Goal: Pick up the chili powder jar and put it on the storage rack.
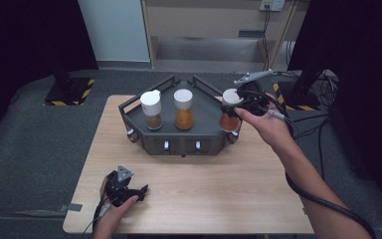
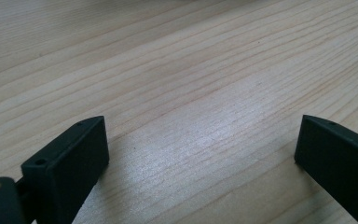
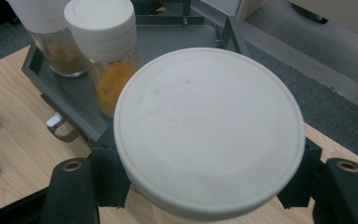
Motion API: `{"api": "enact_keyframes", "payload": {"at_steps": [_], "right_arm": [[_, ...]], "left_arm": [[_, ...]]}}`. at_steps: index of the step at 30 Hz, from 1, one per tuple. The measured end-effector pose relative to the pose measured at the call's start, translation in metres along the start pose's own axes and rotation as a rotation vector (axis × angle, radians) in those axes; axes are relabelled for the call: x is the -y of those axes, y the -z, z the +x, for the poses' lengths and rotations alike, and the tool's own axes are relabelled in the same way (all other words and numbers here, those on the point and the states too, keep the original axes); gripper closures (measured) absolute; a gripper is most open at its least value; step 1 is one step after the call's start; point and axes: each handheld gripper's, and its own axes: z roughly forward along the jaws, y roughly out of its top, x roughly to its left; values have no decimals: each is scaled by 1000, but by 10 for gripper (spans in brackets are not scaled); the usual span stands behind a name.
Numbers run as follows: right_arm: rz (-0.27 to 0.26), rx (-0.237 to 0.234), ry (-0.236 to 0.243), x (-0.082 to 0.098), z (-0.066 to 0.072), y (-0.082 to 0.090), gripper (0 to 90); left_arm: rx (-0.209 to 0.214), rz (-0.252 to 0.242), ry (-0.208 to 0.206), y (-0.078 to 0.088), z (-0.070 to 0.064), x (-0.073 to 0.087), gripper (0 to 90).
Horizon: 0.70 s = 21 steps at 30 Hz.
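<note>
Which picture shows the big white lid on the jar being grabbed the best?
The right gripper view: the white lid sits close up, pinched between the right hand-held gripper jaws. The high view shows it small, partly behind the gripper. The left gripper view looks at the wooden table.

In the right gripper view the lid (image 3: 209, 133) hides its jar's body, and the far jar (image 3: 51, 35) is cut off at the top edge. The right tool (image 1: 235, 110) tips are too small to make out in the high view.
</note>
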Motion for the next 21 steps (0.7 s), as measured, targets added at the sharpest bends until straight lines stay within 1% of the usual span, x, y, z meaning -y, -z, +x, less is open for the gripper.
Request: {"api": "enact_keyframes", "payload": {"at_steps": [4, 7, 13, 17, 21], "right_arm": [[0, 1, -10, -3, -1, -4, 341], [-5, -12, -29, -3, -6, -8, 341], [-1, -3, -34, -6, -7, -16, 341], [8, 5, -27, -9, -6, -23, 341], [17, -1, -31, -12, -5, -31, 341]], "left_arm": [[1, 0, 0, 0, 0, 0, 14], [1, 0, 0, 0, 0, 0, 14], [1, 0, 0, 0, 0, 0, 14], [1, 0, 0, 0, 0, 0, 14], [1, 0, 0, 0, 0, 0, 14]]}}
